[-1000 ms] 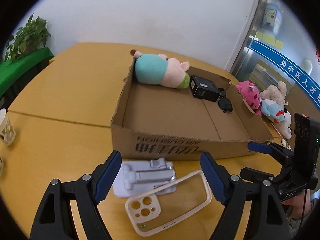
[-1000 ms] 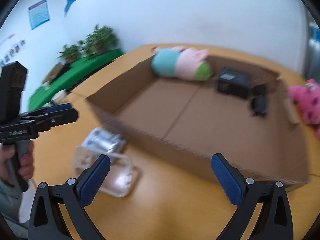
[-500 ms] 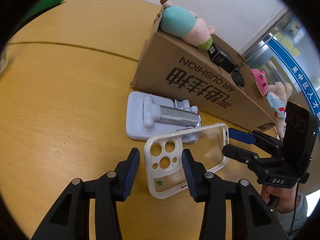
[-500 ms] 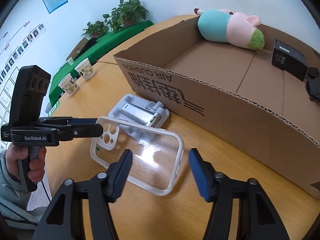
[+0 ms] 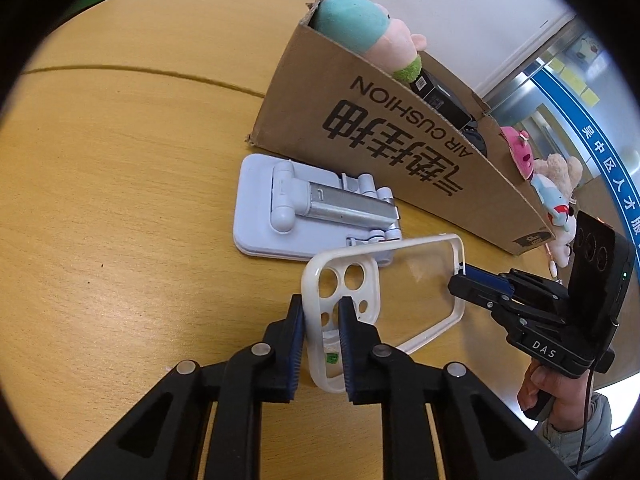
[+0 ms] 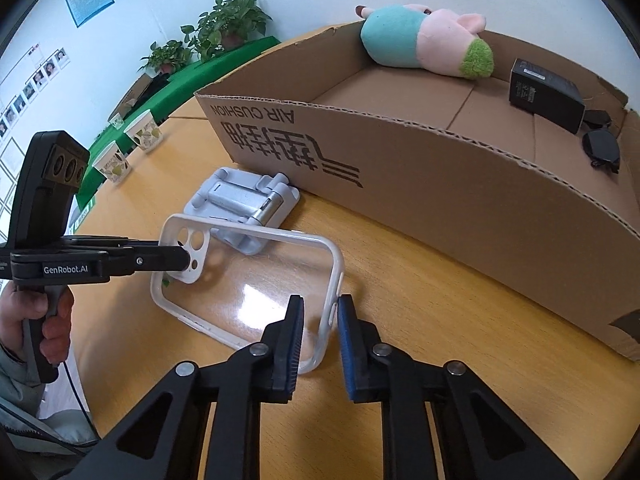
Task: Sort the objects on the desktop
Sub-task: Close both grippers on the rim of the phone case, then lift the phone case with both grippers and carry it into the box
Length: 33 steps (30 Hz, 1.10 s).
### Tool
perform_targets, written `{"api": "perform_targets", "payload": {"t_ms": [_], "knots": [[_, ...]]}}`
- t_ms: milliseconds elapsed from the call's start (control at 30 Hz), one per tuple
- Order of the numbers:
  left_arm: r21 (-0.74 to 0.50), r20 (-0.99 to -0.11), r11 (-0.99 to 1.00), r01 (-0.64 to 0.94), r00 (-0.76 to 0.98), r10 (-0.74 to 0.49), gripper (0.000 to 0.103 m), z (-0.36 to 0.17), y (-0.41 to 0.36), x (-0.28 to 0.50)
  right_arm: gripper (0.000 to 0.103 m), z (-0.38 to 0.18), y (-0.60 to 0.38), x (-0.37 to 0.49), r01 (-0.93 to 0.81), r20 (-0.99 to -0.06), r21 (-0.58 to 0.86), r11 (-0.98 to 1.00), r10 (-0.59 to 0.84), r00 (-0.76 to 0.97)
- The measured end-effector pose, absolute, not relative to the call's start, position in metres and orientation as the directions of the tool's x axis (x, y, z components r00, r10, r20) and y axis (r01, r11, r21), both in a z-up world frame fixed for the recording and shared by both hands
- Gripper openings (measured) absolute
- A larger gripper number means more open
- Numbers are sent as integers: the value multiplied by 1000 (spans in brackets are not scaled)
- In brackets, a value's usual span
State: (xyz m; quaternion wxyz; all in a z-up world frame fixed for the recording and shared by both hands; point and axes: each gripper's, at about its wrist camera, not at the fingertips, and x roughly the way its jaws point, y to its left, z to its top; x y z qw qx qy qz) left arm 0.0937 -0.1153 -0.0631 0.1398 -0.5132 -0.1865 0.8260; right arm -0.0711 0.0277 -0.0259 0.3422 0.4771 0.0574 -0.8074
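A clear phone case [image 5: 384, 288] with a white rim lies on the wooden table, partly resting on a folded white phone stand [image 5: 308, 212]. My left gripper [image 5: 320, 320] is shut on the case's camera end. My right gripper [image 6: 319, 322] is shut on the opposite short rim of the case [image 6: 256, 276]. The stand also shows in the right wrist view [image 6: 244, 204]. A brown cardboard box [image 6: 440, 184] stands just behind, holding a pink and teal plush [image 6: 424, 40], a black box [image 6: 544, 94] and sunglasses [image 6: 600, 144].
Paper cups [image 6: 128, 144] and potted plants [image 6: 224, 24] stand at the table's far side in the right wrist view. More plush toys [image 5: 544, 184] lie beyond the box's right end. The wooden table [image 5: 120, 200] stretches left of the stand.
Both grippers moved down to the phone case and closed: the left on its camera end, the right on the opposite rim. The case's right end now sits slightly lifted.
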Motion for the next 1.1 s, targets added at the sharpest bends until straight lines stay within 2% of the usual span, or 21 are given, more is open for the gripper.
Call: {"api": "perform_targets", "payload": {"t_ms": [133,300,500,700,900,1100], "knots": [[-452,-782,-889,-68,-449,432,14,-53,-108,93,9,-20,38,-69,592,-793,238,-770,-506,-339],[-442,-751,-889,-118,-493,439,14,-30,-99,89,8,-1,49,-66,577,-752,215,-788,-511,-416],[-469,-681,-863,-186,-546,487,14,14,-91,68,8,48,63,-65,556,-658,177,-812,-518,-547],[-358,-598,-878,-317,-645,476,13,86,-73,37,8,107,74,-90,528,-561,124,-840,-499,-661],[-277,-522,-889,-365,-720,458,13,144,-66,-7,8,155,79,-127,525,-479,105,-845,-506,-718],[-212,-520,-906,-366,-743,422,13,166,-58,-57,11,176,76,-176,524,-492,119,-844,-508,-707]]}}
